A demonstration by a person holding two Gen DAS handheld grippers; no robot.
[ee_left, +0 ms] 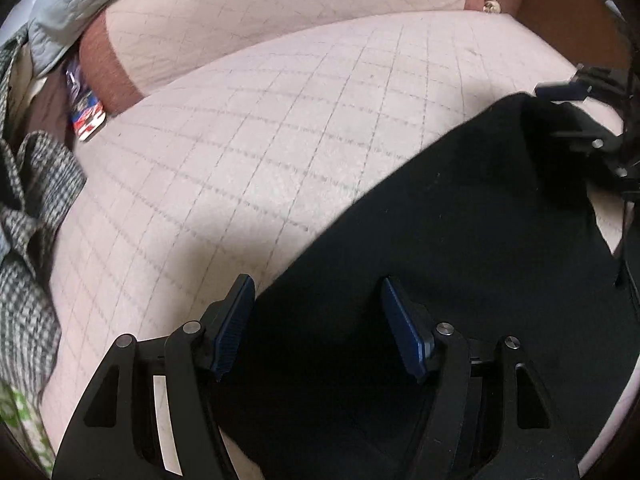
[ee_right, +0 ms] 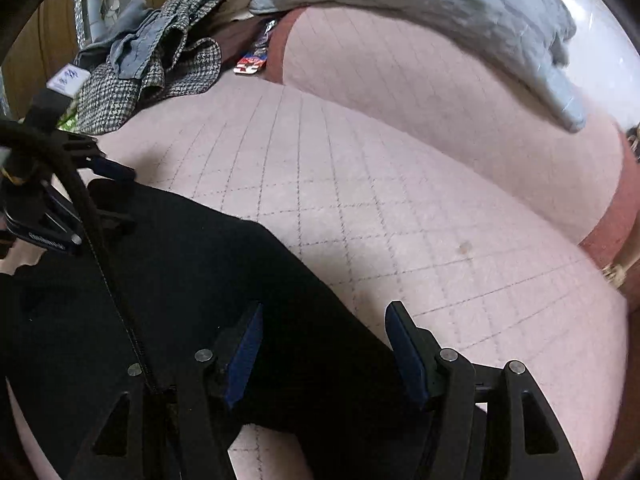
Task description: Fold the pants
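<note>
Quilted cushion (ee_left: 248, 168) under black pants (ee_left: 460, 260), seemingly diagonal.

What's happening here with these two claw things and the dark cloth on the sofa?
A person is folding black pants on a pink quilted sofa cushion, using a handheld claw in each hand. The left claw and right claw both hang open just above the fabric, gripping nothing right now. A checked garment and a grey quilted blanket are piled at the back.
</note>
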